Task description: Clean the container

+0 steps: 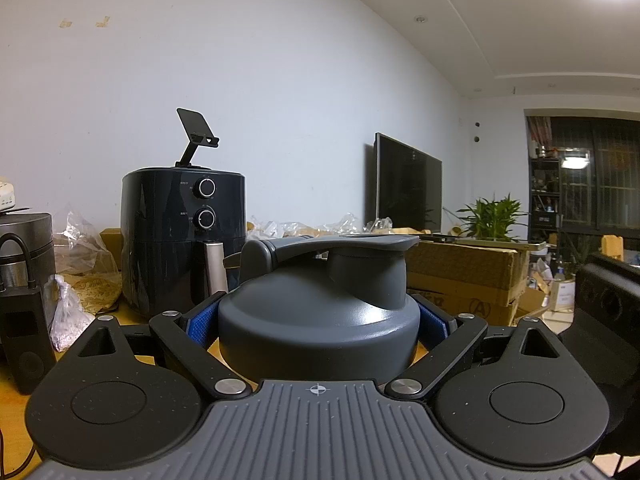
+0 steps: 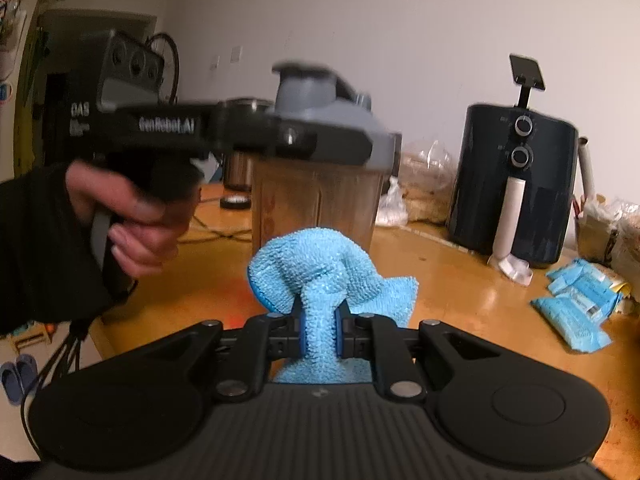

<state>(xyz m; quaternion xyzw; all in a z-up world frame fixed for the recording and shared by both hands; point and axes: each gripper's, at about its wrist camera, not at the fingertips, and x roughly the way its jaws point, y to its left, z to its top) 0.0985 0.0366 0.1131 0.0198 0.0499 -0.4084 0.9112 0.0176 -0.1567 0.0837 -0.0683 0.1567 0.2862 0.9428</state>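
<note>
A shaker container with a clear brownish body (image 2: 316,200) and a grey flip-cap lid (image 1: 352,276) stands on the wooden table (image 2: 460,280). My left gripper (image 1: 318,322) is shut on the lid, its blue pads pressing both sides. In the right wrist view the left gripper (image 2: 280,136) reaches in from the left, held by a hand (image 2: 132,216) in a dark sleeve. My right gripper (image 2: 320,330) is shut on a light blue cloth (image 2: 320,268), which bunches up just in front of the container's lower body. Whether the cloth touches the container I cannot tell.
A dark air fryer (image 2: 516,184) with a phone stand on top is at the back right. Blue packets (image 2: 576,304) lie on the table at right. Plastic bags (image 1: 80,248), a cardboard box (image 1: 464,276), a black screen (image 1: 408,184) and a small black device (image 1: 24,332) are around the table.
</note>
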